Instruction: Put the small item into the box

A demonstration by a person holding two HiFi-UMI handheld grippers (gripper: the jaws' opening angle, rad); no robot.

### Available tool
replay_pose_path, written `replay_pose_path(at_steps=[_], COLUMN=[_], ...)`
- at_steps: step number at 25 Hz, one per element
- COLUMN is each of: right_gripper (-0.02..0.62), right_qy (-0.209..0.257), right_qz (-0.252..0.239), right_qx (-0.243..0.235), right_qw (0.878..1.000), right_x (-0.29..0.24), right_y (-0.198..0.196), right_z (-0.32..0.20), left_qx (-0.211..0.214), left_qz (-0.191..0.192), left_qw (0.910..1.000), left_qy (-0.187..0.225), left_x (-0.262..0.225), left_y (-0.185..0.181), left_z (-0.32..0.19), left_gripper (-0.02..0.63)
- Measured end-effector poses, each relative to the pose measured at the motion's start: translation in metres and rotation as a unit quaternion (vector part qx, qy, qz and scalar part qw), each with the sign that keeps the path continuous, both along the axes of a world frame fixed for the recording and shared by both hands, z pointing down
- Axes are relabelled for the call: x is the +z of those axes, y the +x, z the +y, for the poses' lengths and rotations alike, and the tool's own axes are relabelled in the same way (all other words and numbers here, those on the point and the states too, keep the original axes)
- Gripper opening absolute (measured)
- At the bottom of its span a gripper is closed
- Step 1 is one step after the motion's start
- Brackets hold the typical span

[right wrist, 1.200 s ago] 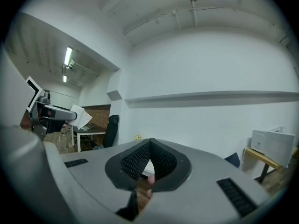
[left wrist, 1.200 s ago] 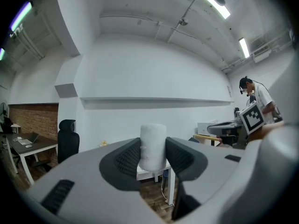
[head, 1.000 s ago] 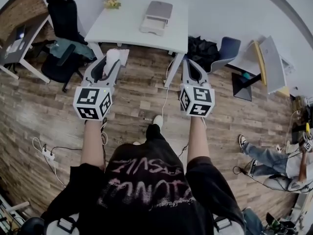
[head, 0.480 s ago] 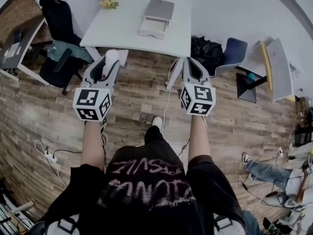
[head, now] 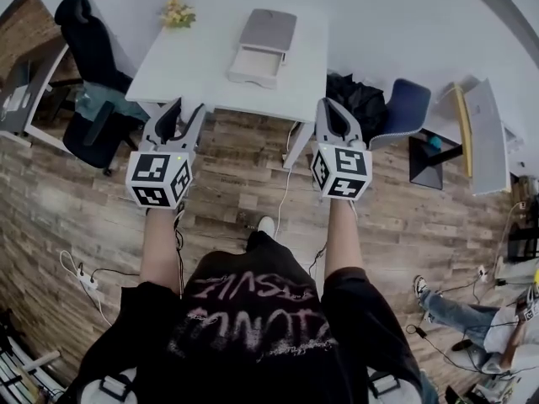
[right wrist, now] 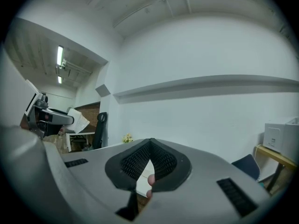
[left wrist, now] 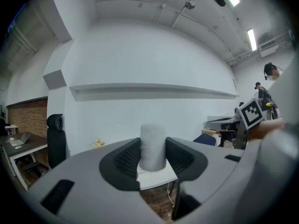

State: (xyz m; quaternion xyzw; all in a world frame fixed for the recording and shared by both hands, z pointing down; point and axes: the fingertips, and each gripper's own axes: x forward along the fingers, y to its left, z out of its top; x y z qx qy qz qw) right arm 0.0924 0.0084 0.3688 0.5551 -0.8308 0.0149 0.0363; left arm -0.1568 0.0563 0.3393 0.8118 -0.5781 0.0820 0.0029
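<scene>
Looks like the carry step. The left gripper [left wrist: 153, 154] has its jaws clamped on the small item [left wrist: 153, 141], a white cylinder, near the surface [head: 189, 57] edge. The right gripper [right wrist: 149, 157] has its jaws pinched together, empty. Next move probably calls for reaching farther, over the open box [head: 261, 47], then letting go.

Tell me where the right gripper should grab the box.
Probably take the box by its open white tray's near wall, from our side: that thin lip faces us and looks fit for the jaws. The right gripper is shut; open it first.
</scene>
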Motion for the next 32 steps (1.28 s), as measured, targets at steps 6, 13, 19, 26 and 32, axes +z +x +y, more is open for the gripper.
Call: replay_pose_path(at_steps=[6, 13, 19, 26, 32], right_gripper=[0.011, 0.011, 0.011, 0.011, 0.011], right_qy=[-0.004, -0.007, -0.001, -0.010, -0.010], right_qz=[0.003, -0.006, -0.006, -0.002, -0.002], right_qx=[-0.014, -0.029, -0.030, -0.025, -0.015], right_qw=[1.000, 1.000, 1.000, 1.000, 1.000], right_x=[0.004, 0.005, 0.004, 0.013, 0.014], right_y=[0.010, 0.015, 0.012, 0.003, -0.011], right_z=[-0.051, -0.083, -0.103, -0.147, -0.199], left_qx=[-0.006, -0.014, -0.018, -0.009, 0.002], left_qz=[0.002, 0.000, 0.004, 0.007, 0.012], left_qw=[1.0000, 0.9999, 0.9998, 0.9999, 0.9998], left_qy=[0.000, -0.008, -0.006, -0.011, -0.013], left_x=[0.000, 0.004, 0.000, 0.008, 0.010], left_y=[0.018, 0.031, 0.026, 0.019, 0.004], left_z=[-0.047, -0.074, -0.095, -0.141, -0.197], left_gripper=[0.169, 0.170, 0.169, 0.169, 0.169])
